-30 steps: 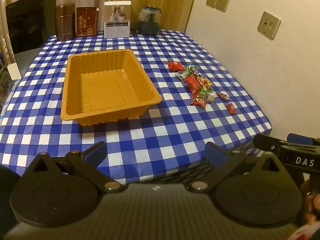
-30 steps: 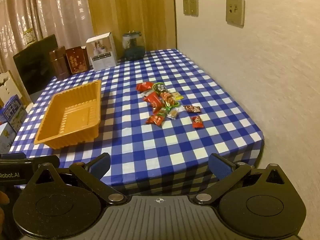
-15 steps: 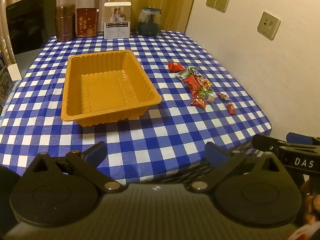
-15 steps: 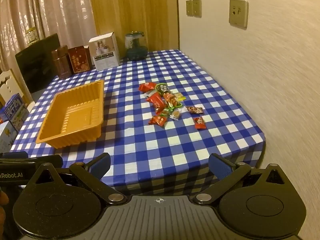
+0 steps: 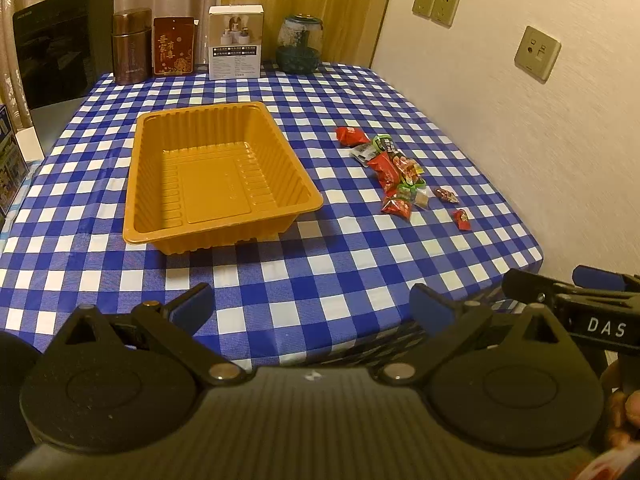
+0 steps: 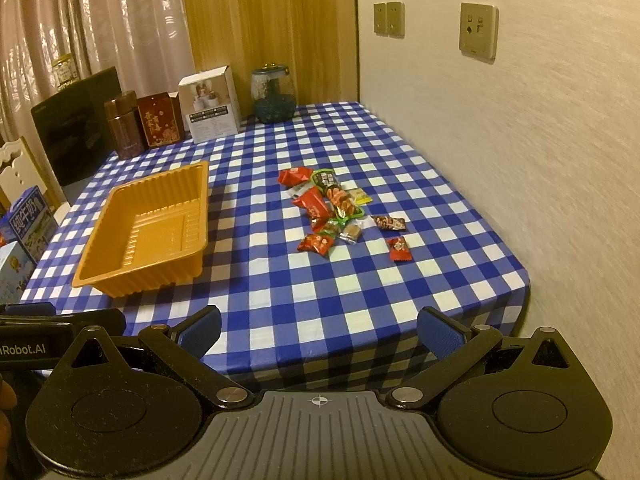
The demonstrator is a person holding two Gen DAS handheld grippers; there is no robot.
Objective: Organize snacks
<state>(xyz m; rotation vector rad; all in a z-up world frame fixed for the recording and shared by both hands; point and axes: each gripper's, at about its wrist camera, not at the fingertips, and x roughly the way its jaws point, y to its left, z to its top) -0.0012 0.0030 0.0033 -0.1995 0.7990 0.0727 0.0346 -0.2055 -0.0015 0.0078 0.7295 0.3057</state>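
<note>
The orange tray (image 5: 216,176) is sitting empty on the checked tablecloth (image 5: 304,280), w/ the snack pile (image 6: 336,212) lying loose well to its right — none in yet. Both the left gripper (image 5: 312,306) and right gripper (image 6: 319,326) are hanging back at the near edge, jaws spread wide, holding nothing. Packets are looking light, crinkly and prob. slippery — best pinching a stray like the red candy (image 6: 400,249) across its middle, not the thin sealed ends.

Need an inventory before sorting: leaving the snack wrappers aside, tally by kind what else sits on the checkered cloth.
Trays: 1, the orange tray
Boxes: 2, the red box and the white box
Canisters: 1, the brown canister
Jars: 1, the glass jar
Total: 5
</note>
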